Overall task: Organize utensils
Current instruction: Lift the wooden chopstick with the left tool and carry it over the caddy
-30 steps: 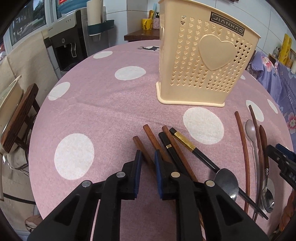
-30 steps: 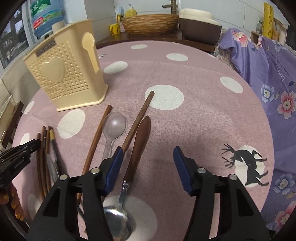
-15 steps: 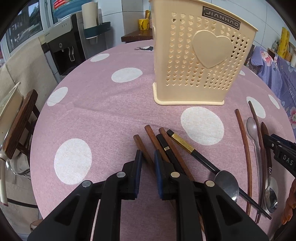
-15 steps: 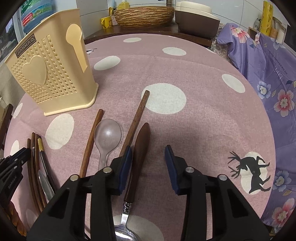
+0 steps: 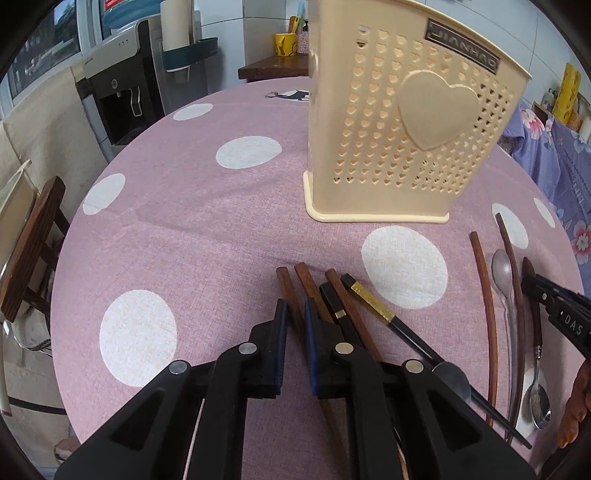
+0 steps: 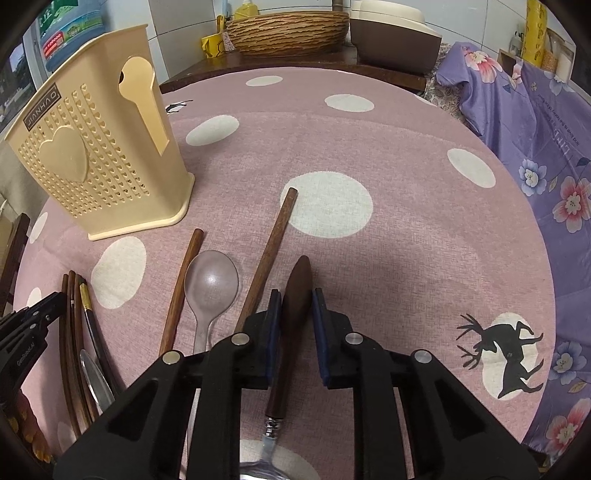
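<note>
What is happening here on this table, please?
A person with two handheld grippers is tidying utensils. The left gripper is shut on a wooden chopstick; the right gripper is shut on a wooden-handled spoon. The beige holder stands beyond them; other utensils lie on the dotted tablecloth.

White tiled walls (image 5: 266, 33), wooden sideboard (image 6: 295, 66) behind

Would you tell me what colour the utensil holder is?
Cream-yellow utensil holder, perforated with small hearts; the left wrist view shows it best.
</note>
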`<state>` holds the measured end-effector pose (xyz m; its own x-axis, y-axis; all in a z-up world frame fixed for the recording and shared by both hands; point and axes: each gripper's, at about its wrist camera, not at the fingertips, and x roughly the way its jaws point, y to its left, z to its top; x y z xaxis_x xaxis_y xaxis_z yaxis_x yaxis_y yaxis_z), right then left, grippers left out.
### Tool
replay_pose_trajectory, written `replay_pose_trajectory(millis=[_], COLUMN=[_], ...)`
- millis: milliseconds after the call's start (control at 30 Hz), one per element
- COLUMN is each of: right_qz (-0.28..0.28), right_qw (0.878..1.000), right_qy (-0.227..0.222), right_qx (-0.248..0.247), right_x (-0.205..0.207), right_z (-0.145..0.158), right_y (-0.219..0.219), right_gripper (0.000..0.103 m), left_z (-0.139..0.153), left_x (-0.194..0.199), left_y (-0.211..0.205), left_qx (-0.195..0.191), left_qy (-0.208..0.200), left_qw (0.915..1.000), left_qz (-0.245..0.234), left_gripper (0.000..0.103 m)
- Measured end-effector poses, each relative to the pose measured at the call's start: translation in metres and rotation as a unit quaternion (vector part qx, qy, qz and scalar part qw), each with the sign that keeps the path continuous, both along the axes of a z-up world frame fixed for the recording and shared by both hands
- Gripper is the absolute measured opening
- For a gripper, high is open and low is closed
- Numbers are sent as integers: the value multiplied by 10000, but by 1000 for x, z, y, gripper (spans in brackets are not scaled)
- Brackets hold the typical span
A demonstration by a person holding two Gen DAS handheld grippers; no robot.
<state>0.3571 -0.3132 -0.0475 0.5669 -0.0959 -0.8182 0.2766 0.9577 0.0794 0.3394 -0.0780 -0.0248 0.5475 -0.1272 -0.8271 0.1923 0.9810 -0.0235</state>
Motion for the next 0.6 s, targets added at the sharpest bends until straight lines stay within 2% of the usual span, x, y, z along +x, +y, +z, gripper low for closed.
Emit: replay_pose_trajectory(millis=[100, 267, 467, 600], right_qz=[13, 78, 136, 185], right_qw=[10000, 9993, 9967, 9929], right_qy=[-44, -254, -672, -1088], right_qx=[85, 263, 433, 452], right_x=[0, -6, -20, -38], right_z=[1, 10, 34, 60], right_y=[-2, -5, -7, -10], right_gripper=[17, 16, 16, 16], left_z=[0, 12, 49, 81], left_x=[1, -2, -11, -22], left_y=[1, 4, 15, 27], left_qx=[-103, -274, -608, -875], left_qy=[3, -225, -686, -1073], left_qw=[9999, 9994, 9958, 9904], left_qz=[1, 16, 35, 62], left_gripper=[10, 9, 8, 8])
